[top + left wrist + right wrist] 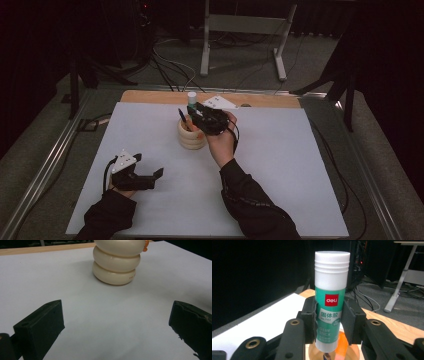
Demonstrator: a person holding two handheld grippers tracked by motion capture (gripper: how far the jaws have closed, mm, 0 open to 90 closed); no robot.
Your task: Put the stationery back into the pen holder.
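A cream holder (pixel 192 137) shaped like three stacked rings stands on the white mat (pixel 280 165), a black pen (pixel 182 118) sticking out of it. My right gripper (pixel 194 113) hovers just over its mouth, shut on an upright green-and-white glue stick (pixel 191 98). In the right gripper view the glue stick (pixel 331 302) sits between the pads of my right gripper (pixel 329 323), its base above the holder's orange-lit opening (pixel 344 350). My left gripper (pixel 159 175) rests at the mat's front left, open. In its own view my left gripper (pixel 116 325) faces the holder (pixel 116 263) with nothing between its jaws.
A wooden table edge (pixel 150 96) runs behind the mat. Metal rails (pixel 55 150) flank the table. Beyond it are desk legs (pixel 280 55) and cables (pixel 170 65) on the floor. Bare mat lies to the right of the holder and in front of it.
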